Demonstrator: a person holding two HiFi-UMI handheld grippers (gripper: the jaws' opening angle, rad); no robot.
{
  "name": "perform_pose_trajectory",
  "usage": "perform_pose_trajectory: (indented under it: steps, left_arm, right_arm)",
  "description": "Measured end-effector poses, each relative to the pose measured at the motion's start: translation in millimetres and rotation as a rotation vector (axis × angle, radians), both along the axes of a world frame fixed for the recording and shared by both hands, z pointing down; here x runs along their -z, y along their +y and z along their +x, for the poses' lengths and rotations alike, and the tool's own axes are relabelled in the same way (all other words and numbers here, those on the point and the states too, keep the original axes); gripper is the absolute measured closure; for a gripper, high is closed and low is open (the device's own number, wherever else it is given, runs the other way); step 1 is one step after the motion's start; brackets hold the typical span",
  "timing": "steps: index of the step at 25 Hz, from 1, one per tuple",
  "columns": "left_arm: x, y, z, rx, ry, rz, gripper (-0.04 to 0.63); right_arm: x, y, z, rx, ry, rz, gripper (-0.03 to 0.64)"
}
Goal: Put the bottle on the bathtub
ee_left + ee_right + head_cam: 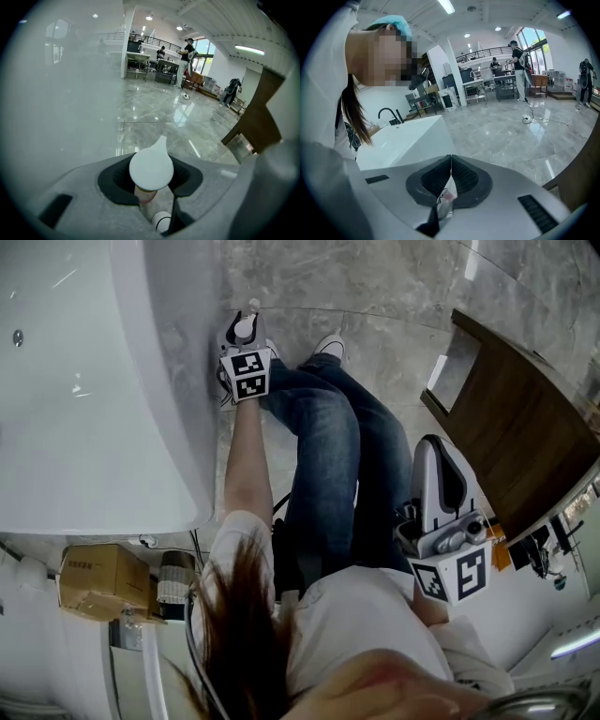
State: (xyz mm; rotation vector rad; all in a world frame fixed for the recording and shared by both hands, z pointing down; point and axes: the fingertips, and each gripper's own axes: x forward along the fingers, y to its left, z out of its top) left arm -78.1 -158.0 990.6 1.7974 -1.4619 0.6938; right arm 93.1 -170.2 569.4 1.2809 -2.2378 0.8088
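Left tool (pixel 247 331) clamped on bottle (pixel 151 168), low beside bathtub (pixel 84 427) outer wall. Right tool (pixel 450 159) jaws together, well apart from bathtub.

We see a cardboard box (pixel 94 579) at lower left and a dark wooden cabinet (pixel 525 427) standing on the grey marble floor (pixel 394 287) at right. Between them are blue jeans (pixel 328 442) and a white sneaker (pixel 330 346).

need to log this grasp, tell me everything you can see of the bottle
The bottle shows mainly its top: a smooth white plastic-looking pump head, round with a pointed spout, over a pale pinkish body. It is seen end-on between the pads of the left claw, which close on its body. It is low beside the outer wall of the bathtub; whether it touches the floor can't be told.
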Motion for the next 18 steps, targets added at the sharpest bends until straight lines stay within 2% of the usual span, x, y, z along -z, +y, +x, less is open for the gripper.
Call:
perform_pose_trajectory:
  steps: [6,13,18]
  left_arm:
    - [-24.4,-0.2,-2.4,0.008,-0.026,-0.015,0.451]
    - [-23.0,-5.7,0.4,0.029,-0.035,0.010,0.451]
    - [-28.9,5.3,1.6,0.038,-0.049,-0.037,0.453]
  right_arm:
    - [-12.6,-8.0,9.4,0.010,0.009,0.017,0.604]
    - [-14.8,-5.8,20.8,0.005,0.016,0.013,0.604]
    - [-14.7,-2.9,19.6,0.012,0.013,0.006,0.604]
